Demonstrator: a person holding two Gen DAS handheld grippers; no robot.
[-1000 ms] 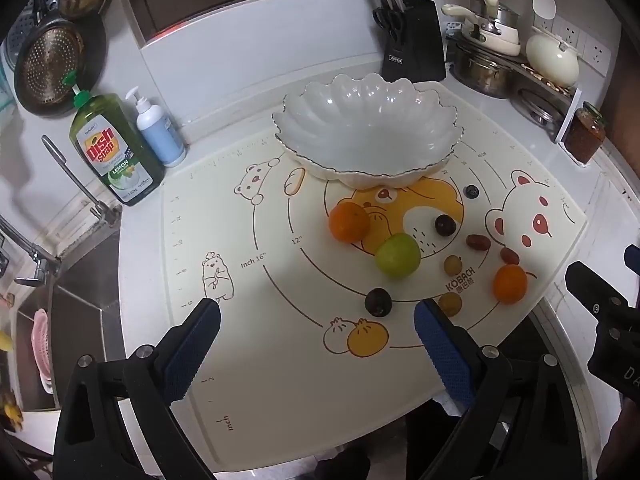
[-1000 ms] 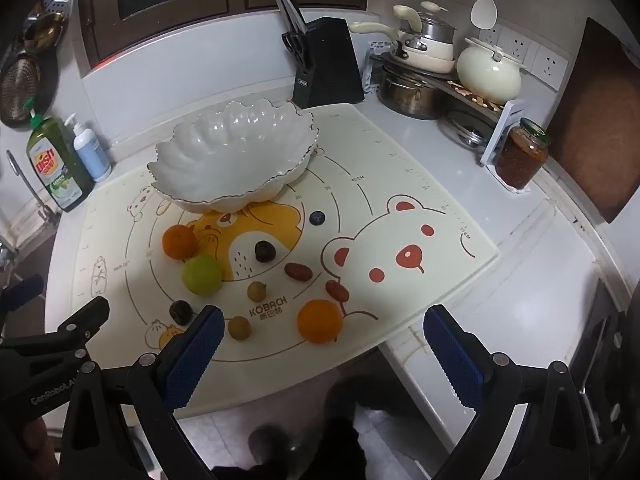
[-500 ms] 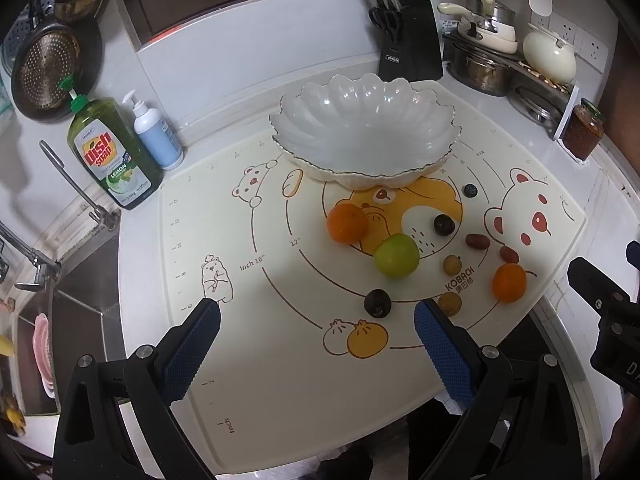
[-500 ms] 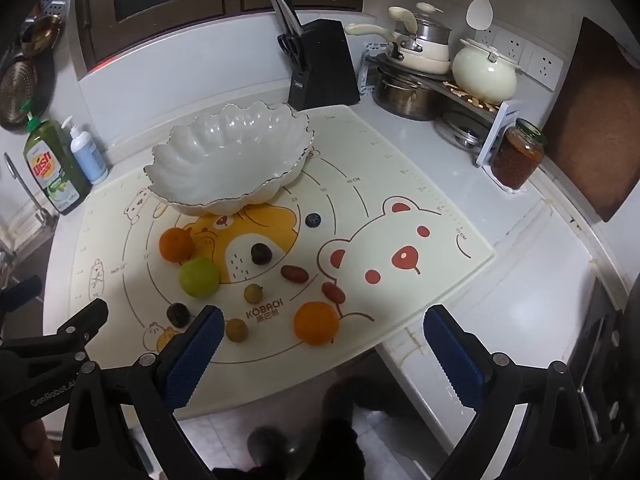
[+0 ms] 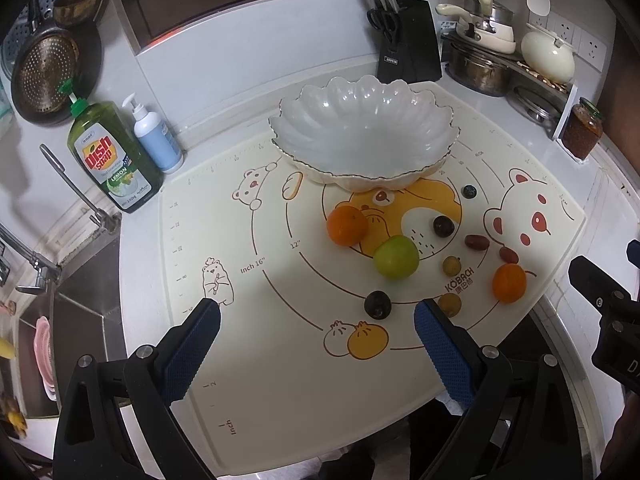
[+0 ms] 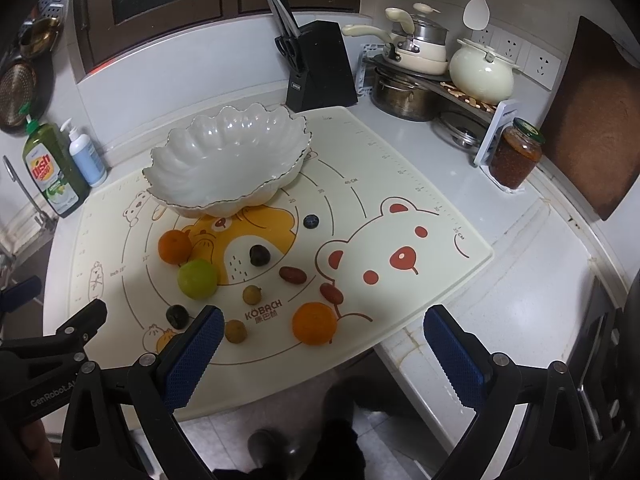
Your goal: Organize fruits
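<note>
A white scalloped bowl [image 5: 362, 132] [image 6: 230, 158] stands empty at the back of a bear-print mat [image 5: 280, 360] [image 6: 400, 208]. In front of it lie several fruits: two oranges [image 5: 347, 225] [image 6: 314, 323], a green apple [image 5: 396, 257] [image 6: 197, 279], dark plums [image 5: 377, 304] [image 6: 259, 255], red dates [image 5: 476, 242], small brown longans [image 6: 252, 294] and a blueberry [image 5: 469, 191]. My left gripper [image 5: 318, 346] is open and empty above the mat's front. My right gripper [image 6: 324, 350] is open and empty over the mat's front edge, near the front orange.
Dish soap [image 5: 110, 156] and a pump bottle [image 5: 154, 136] stand at the left by the sink [image 5: 80, 312]. A knife block [image 6: 320, 70], pots [image 6: 412, 76] and a jar [image 6: 516, 154] line the back right. The counter edge is just below the mat.
Both grippers have shifted only slightly; the scene sits a little lower and to the right in the right wrist view. Nothing on the mat has moved.
</note>
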